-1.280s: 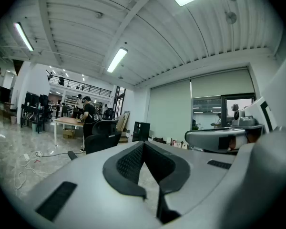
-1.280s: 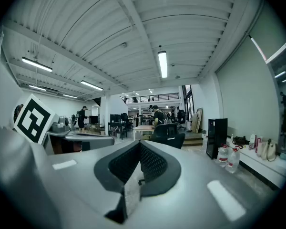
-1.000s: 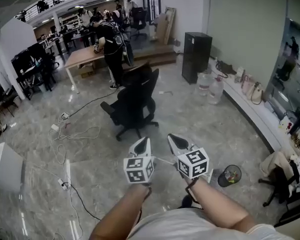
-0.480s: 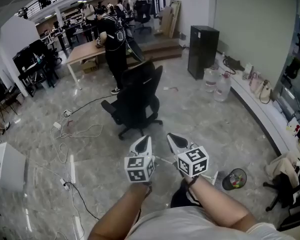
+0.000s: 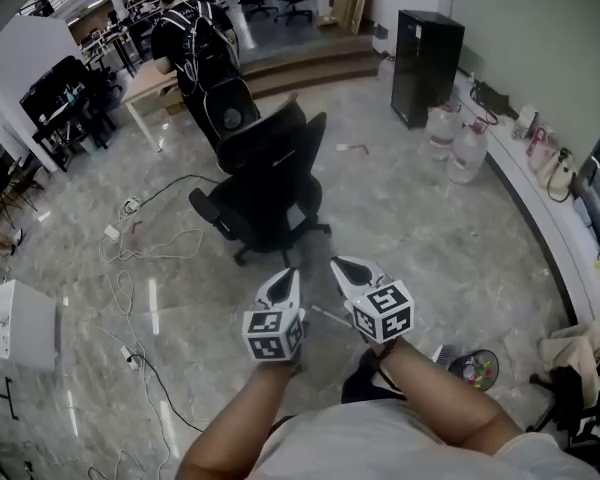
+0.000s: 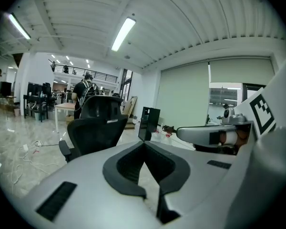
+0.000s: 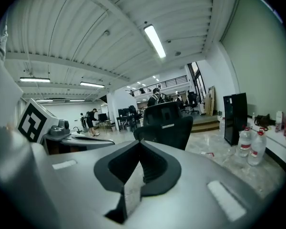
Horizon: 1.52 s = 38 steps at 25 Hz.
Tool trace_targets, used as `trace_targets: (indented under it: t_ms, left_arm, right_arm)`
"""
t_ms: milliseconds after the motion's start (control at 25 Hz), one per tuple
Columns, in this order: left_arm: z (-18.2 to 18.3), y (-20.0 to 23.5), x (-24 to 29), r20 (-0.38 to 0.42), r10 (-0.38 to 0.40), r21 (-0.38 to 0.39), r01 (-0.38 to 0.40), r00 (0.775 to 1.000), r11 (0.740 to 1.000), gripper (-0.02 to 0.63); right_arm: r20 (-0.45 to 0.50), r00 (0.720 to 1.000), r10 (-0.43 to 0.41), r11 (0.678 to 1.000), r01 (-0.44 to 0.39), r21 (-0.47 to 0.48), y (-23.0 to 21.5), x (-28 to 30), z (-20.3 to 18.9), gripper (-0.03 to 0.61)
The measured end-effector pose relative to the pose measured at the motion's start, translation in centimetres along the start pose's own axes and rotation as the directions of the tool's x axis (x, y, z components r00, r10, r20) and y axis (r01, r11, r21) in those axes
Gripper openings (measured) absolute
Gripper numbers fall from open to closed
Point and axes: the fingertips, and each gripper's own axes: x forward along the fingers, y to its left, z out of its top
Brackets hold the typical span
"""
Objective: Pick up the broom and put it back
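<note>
Now L tongs point(image 5: 291, 273), R tongs point(image 5: 336, 263) both pinched closed, empty; black office chair point(image 5: 265, 183) ahead.

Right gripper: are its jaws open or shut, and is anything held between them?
Shut and empty. In its own view, the right gripper has both jaw tips meeting, with nothing between them.

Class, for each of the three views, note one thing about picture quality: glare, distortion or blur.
Head view: the wall bows outward, and the glossy floor carries streaks of glare. Left gripper view: black rounded corners, ceiling lamp blown white. Right gripper view: same fisheye rim; the near gripper looks soft, the chair sharper.
</note>
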Motion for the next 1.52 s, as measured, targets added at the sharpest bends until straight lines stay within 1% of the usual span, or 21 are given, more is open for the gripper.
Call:
trace_targets:
  t_ms: [80, 200, 320, 400, 520, 680, 800, 920, 1040, 1160, 1200, 1280, 1360, 1440, 1520]
  left_arm:
    - [-1.7, 1.2, 2.8, -0.043, 0.031, -0.025, -0.032, 0.999, 0.999, 0.005]
    - [-3.5, 2.8, 7.2, -0.088, 0.066, -0.059, -0.071, 0.994, 0.996, 0.005]
    - [-5.2, 4.2, 11.1, -0.128, 0.094, -0.078, -0.104, 0.987, 0.991, 0.005]
    - [-6.8, 6.5, 12.9, -0.149, 0.101, -0.092, -0.115, 0.984, 0.989, 0.005]
    - [-10.3, 10.7, 14.2, -0.189, 0.096, -0.117, -0.119, 0.977, 0.986, 0.005]
    - [-16.9, 14.8, 16.3, -0.278, 0.077, -0.159, -0.125, 0.957, 0.979, 0.005]
    - [-22.2, 17.6, 18.6, -0.328, 0.063, -0.179, -0.127, 0.943, 0.976, 0.005]
    - [-28.8, 20.3, 20.8, -0.376, 0.057, -0.194, -0.139, 0.925, 0.971, 0.005]
    - [-36.2, 22.6, 22.7, -0.425, 0.047, -0.218, -0.152, 0.904, 0.964, 0.005]
    - [-43.2, 24.9, 24.3, -0.463, 0.039, -0.242, -0.169, 0.885, 0.955, 0.005]
    - [-45.6, 25.4, 24.7, -0.475, 0.036, -0.254, -0.176, 0.879, 0.951, 0.005]
    - [-50.6, 25.8, 25.4, -0.504, 0.024, -0.283, -0.191, 0.863, 0.940, 0.005]
    - [-55.2, 26.2, 26.1, -0.528, 0.005, -0.302, -0.194, 0.849, 0.933, 0.005]
    - [-59.1, 27.0, 27.0, -0.540, -0.009, -0.314, -0.191, 0.842, 0.930, 0.005]
    - [-62.9, 28.0, 28.1, -0.544, -0.017, -0.327, -0.193, 0.839, 0.925, 0.005]
  right_arm:
    - [-0.050, 0.998, 0.032, 0.999, -0.031, 0.011, -2.5, 2.2, -1.8, -0.003]
    - [-0.119, 0.991, 0.068, 0.998, -0.067, 0.013, -6.8, 5.5, -4.1, -0.003]
    - [-0.200, 0.973, 0.115, 0.993, -0.114, 0.017, -9.9, 8.6, -6.8, -0.003]
    - [-0.254, 0.957, 0.141, 0.990, -0.141, 0.018, -10.2, 11.3, -9.2, -0.003]
    - [-0.327, 0.930, 0.165, 0.985, -0.171, 0.010, -8.8, 15.6, -13.5, -0.003]
    - [-0.410, 0.894, 0.183, 0.982, -0.187, 0.031, -8.4, 20.3, -19.7, 0.001]
    - [-0.482, 0.854, 0.195, 0.980, -0.195, 0.051, -9.7, 23.4, -25.7, 0.030]
    - [-0.561, 0.803, 0.202, 0.976, -0.210, 0.051, -11.8, 25.9, -32.9, 0.063]
    - [-0.644, 0.737, 0.205, 0.973, -0.225, 0.053, -14.1, 28.2, -41.5, 0.078]
    - [-0.729, 0.646, 0.225, 0.964, -0.257, 0.070, -15.1, 30.8, -50.4, 0.121]
    - [-0.756, 0.611, 0.234, 0.959, -0.275, 0.073, -15.4, 31.5, -53.3, 0.142]
    - [-0.806, 0.537, 0.250, 0.945, -0.318, 0.082, -15.6, 32.2, -59.4, 0.164]
    - [-0.843, 0.473, 0.256, 0.930, -0.357, 0.083, -15.7, 32.9, -65.4, 0.169]
    - [-0.868, 0.429, 0.250, 0.922, -0.380, 0.077, -16.1, 33.9, -71.1, 0.169]
    - [-0.886, 0.398, 0.237, 0.919, -0.389, 0.071, -16.8, 35.1, -76.5, 0.169]
